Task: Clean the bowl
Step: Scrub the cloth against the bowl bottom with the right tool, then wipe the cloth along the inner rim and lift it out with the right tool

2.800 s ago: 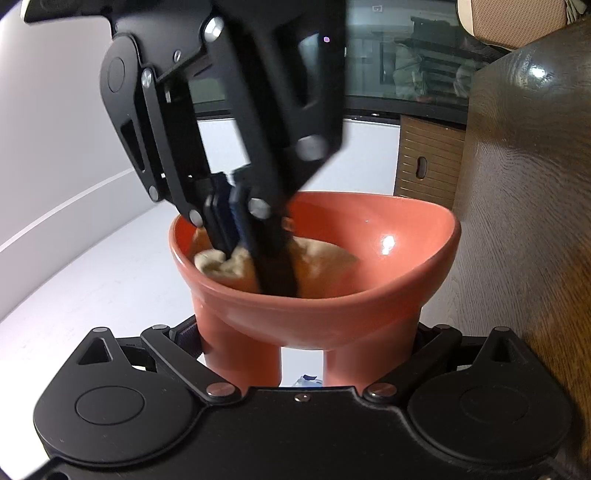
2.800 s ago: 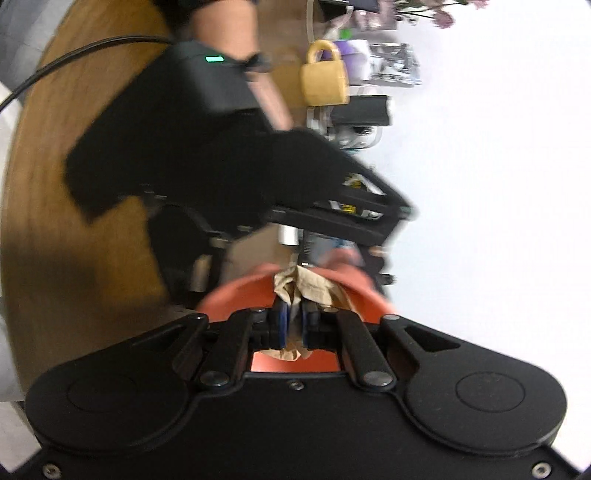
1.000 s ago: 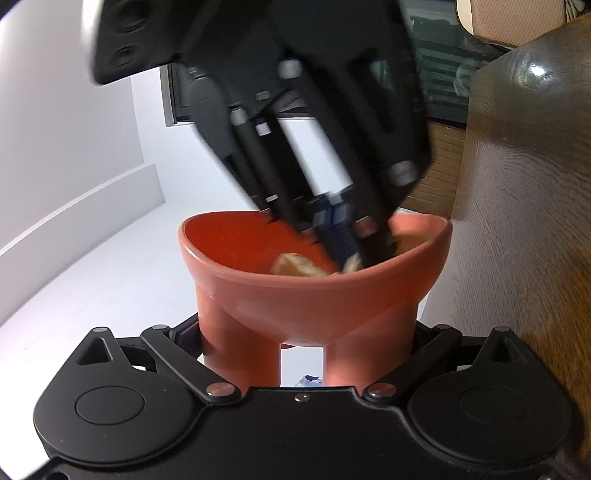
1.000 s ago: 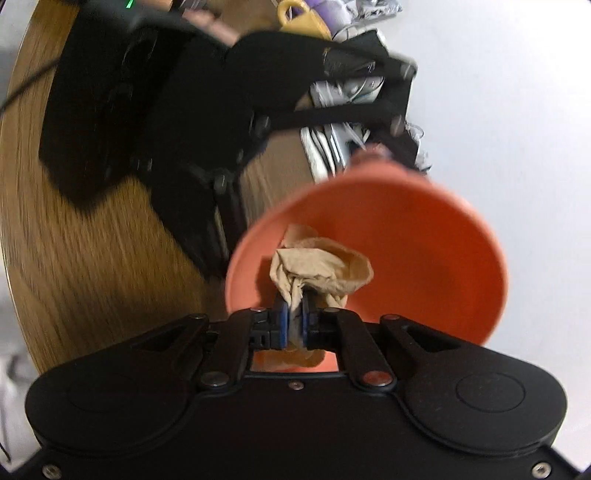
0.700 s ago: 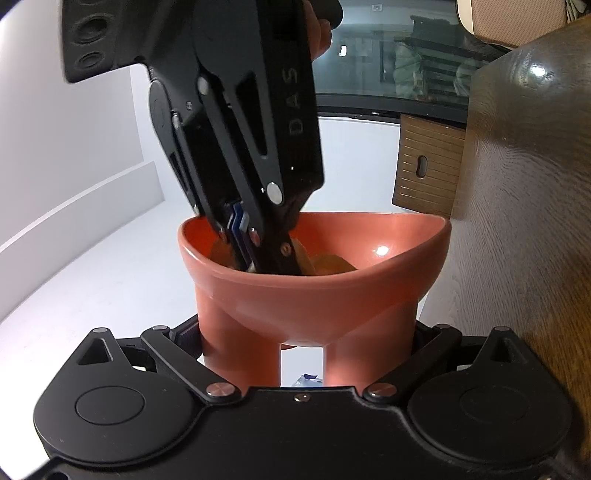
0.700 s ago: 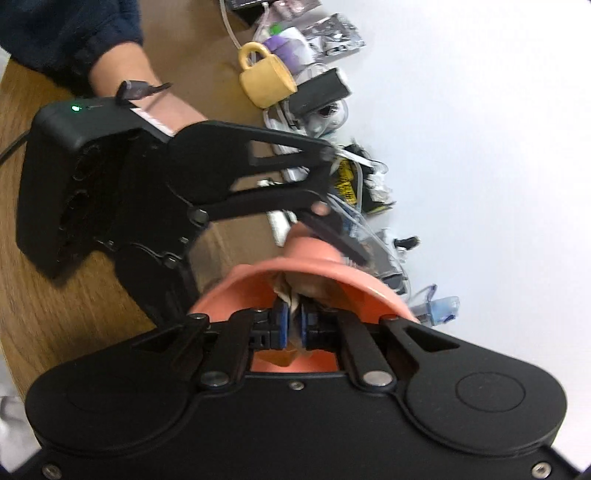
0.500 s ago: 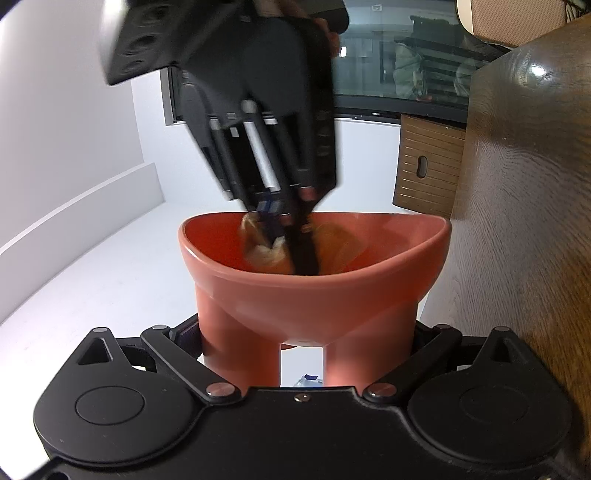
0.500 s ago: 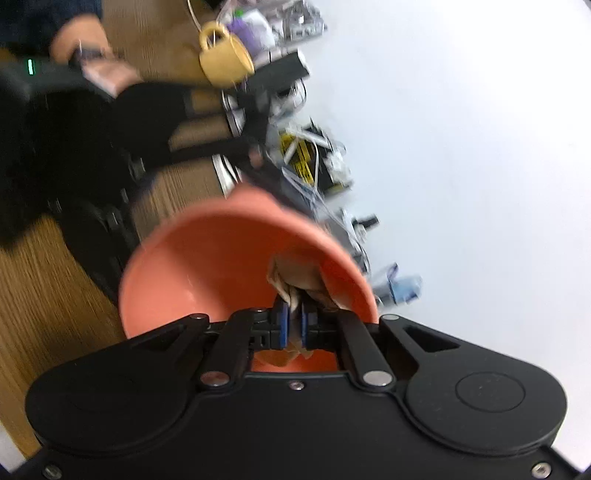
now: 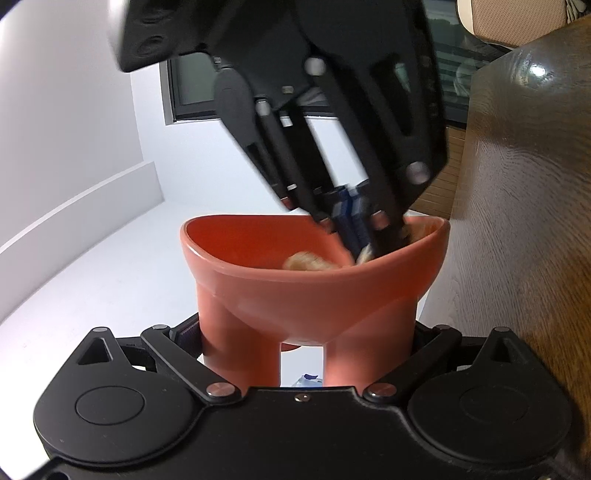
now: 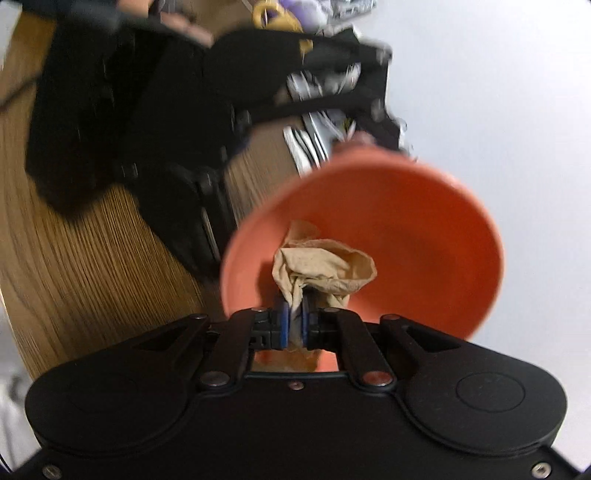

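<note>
An orange bowl [image 9: 295,280] fills the middle of the left wrist view, tilted toward the camera. My left gripper [image 9: 301,332] is shut on it from below; its two orange-looking fingers [image 9: 240,343] run up against the bowl's underside. My right gripper [image 10: 293,314] is shut on a crumpled beige cloth [image 10: 321,269] and presses it against the inside of the bowl [image 10: 406,240]. In the left wrist view the right gripper [image 9: 354,229] reaches down into the bowl's right side, with a bit of cloth [image 9: 306,260] showing above the rim.
A wooden table [image 10: 92,258] lies under and left of the bowl; its dark edge [image 9: 517,221] rises at the right. A yellow mug [image 10: 273,18] and blurred clutter [image 10: 317,136] sit at the far end. A person's hand [image 10: 184,29] grips the left tool.
The right gripper has swept the cloth around inside the bowl, from the left-middle to the right side in the left wrist view. The bowl and left gripper have stayed put.
</note>
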`<state>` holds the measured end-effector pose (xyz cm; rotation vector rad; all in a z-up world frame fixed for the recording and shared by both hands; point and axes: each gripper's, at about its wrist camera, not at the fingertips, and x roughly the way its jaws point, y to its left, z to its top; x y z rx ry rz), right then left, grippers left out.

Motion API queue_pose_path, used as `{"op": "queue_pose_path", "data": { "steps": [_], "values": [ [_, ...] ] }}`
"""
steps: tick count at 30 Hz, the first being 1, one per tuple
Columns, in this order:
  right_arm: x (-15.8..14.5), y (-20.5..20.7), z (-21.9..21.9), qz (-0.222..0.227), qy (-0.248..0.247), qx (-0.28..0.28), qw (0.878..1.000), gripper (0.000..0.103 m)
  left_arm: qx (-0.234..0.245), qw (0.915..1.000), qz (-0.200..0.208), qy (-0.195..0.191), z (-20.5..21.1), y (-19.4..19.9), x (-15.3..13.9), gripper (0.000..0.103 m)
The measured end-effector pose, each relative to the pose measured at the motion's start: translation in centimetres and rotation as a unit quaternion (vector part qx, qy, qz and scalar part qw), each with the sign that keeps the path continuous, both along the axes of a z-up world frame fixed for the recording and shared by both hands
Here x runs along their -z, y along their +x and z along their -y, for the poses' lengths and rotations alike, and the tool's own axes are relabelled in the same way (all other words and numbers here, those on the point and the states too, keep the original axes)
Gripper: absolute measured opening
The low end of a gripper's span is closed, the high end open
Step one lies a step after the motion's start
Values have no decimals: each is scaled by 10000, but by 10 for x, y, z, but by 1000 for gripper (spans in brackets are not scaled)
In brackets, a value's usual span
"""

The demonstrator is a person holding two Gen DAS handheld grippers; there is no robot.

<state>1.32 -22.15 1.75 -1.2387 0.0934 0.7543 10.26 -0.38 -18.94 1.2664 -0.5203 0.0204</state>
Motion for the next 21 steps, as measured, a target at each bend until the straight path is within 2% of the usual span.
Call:
{"op": "queue_pose_path", "data": {
  "steps": [6,11,14,17,21],
  "values": [
    [-20,-17,0,733,372,-250,9963,6,-8,10000,-37,-20,-1,-1,0,96],
    [-17,1,-12,1252,439,-71,9911,5,-8,10000,-24,-11,-2,-2,0,96],
    [-3,22,-50,1543,376,110,9873,5,-8,10000,-7,-5,-8,2,-12,96],
    [8,41,-67,1647,222,315,9856,6,-9,10000,-3,-2,-12,6,-20,96],
    [13,49,-62,1590,-182,580,9854,6,-11,10000,-29,-16,-16,13,-30,96]
  ]
}}
